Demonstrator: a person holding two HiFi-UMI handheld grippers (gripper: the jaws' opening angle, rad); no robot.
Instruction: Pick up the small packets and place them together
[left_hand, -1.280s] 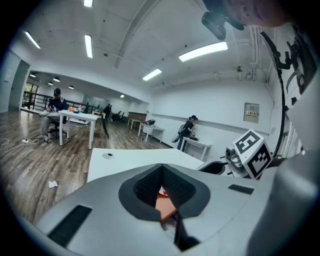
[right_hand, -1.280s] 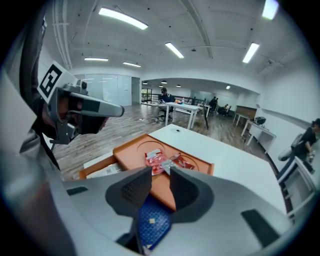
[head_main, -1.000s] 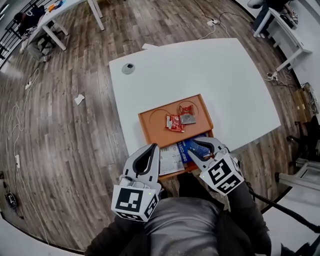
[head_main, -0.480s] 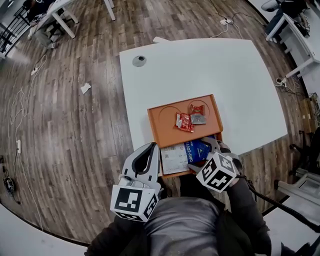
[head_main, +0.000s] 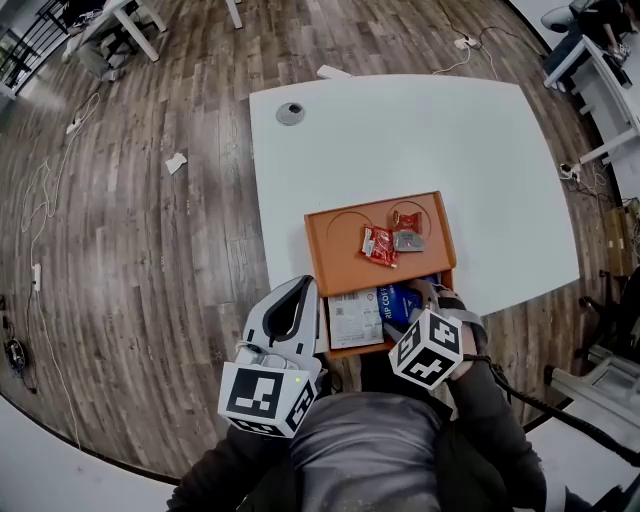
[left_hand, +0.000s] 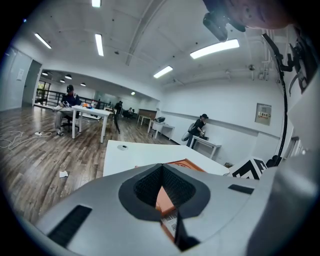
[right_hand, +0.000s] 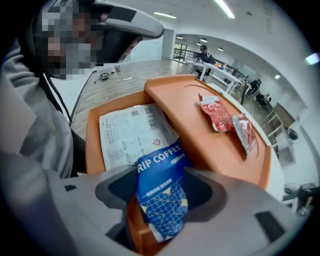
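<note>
Though tilted, blue packet (right_hand: 162, 190) points — toward white packet (right_hand: 131, 134).

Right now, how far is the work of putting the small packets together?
Looks done: two red packets and a silver packet lie close together on the orange tray. In hand: the right gripper has just been opening its jaws; they stand around the blue packet, not pressing it. Left: it and the white packet lie apart from that group.
</note>
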